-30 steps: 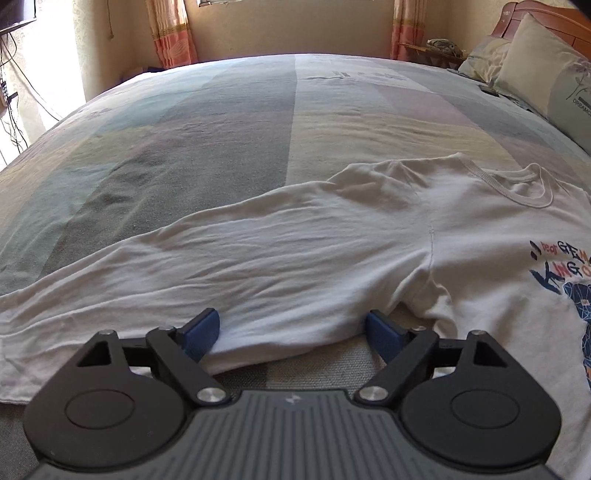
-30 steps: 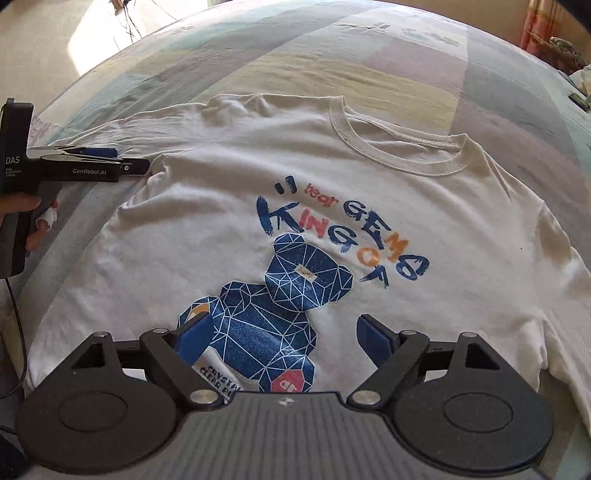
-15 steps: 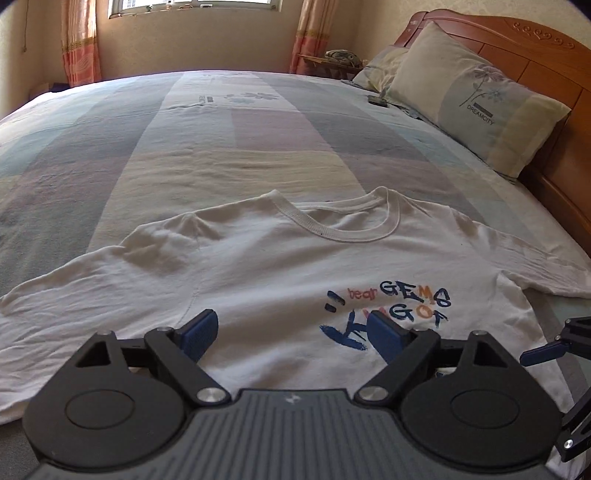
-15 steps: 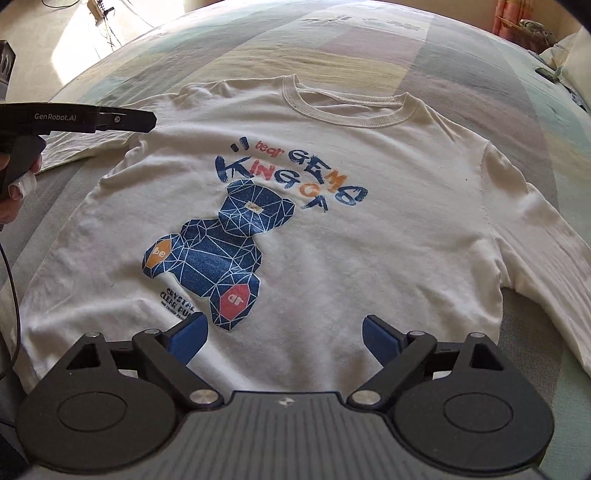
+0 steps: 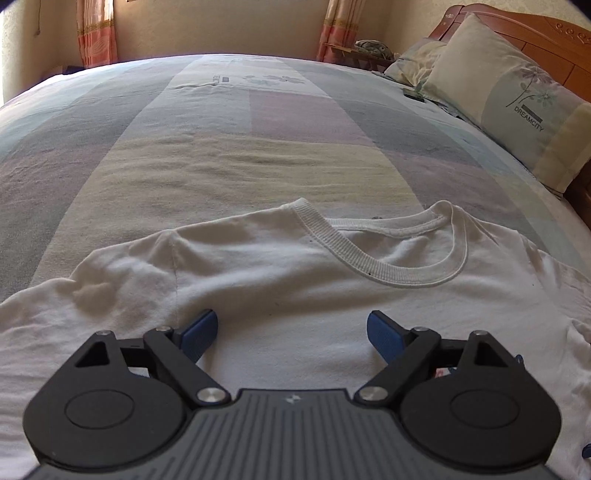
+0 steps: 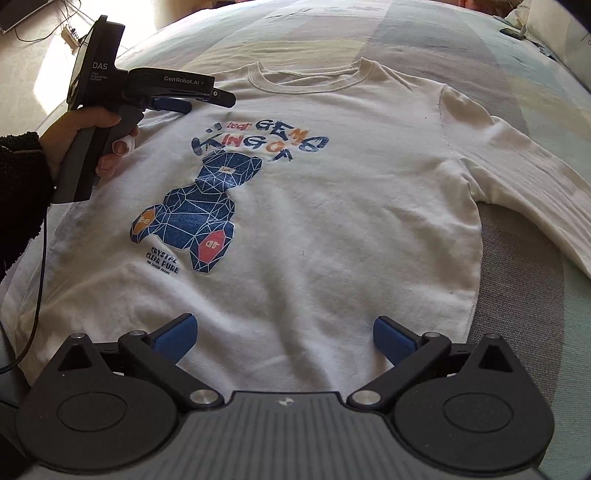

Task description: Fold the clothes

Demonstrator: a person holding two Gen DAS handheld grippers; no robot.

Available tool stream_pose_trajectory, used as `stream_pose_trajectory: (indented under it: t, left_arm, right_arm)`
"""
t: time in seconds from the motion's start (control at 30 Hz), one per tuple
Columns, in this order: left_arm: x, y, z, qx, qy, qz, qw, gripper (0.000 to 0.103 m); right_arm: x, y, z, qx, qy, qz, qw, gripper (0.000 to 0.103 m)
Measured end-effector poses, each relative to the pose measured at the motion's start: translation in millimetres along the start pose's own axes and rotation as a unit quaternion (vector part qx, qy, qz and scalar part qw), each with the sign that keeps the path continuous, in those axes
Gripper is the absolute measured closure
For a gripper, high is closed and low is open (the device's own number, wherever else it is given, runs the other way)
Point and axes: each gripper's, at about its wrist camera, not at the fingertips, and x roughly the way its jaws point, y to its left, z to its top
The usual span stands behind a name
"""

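Right wrist view: a white shirt (image 6: 332, 206) lies flat and face up on the bed (image 6: 461, 51), its blue bear print (image 6: 195, 218) showing, collar (image 6: 306, 79) towards the far side and one long sleeve (image 6: 524, 192) stretched out to the right. The right claw (image 6: 282, 338) hovers over the shirt's lower part; its jaws have just been opening and stand wide, with nothing pinched between them. A hand (image 6: 92, 133) in a dark sleeve (image 6: 18, 184) holds the left claw (image 6: 221, 100) above the shirt's left shoulder, near the collar. In the left wrist view that left claw (image 5: 291, 334) is released, jaws apart over cloth just below the collar (image 5: 384, 266). Pillows (image 5: 509, 99) lean on the headboard (image 5: 546, 33).
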Motion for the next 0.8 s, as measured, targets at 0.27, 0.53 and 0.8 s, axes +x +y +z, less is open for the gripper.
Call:
stream_pose_trajectory:
  t: [0.27, 0.53, 0.8]
  left_arm:
    - [-64, -7, -12, 0.0, 0.016, -0.001, 0.9999, 0.015]
    - [-147, -44, -88, 0.056, 0.057, -0.019, 0.9966, 0.012]
    - [-141, -52, -157, 0.053, 0.065, 0.0, 0.9965, 0.001]
  right_arm:
    - [2, 4, -3, -0.011, -0.015, -0.012, 1.0, 0.0]
    - [5, 13, -10, -0.057, -0.015, -0.032, 0.998, 0.0]
    - [2, 20, -23, -0.101, -0.034, -0.051, 0.993, 0.0]
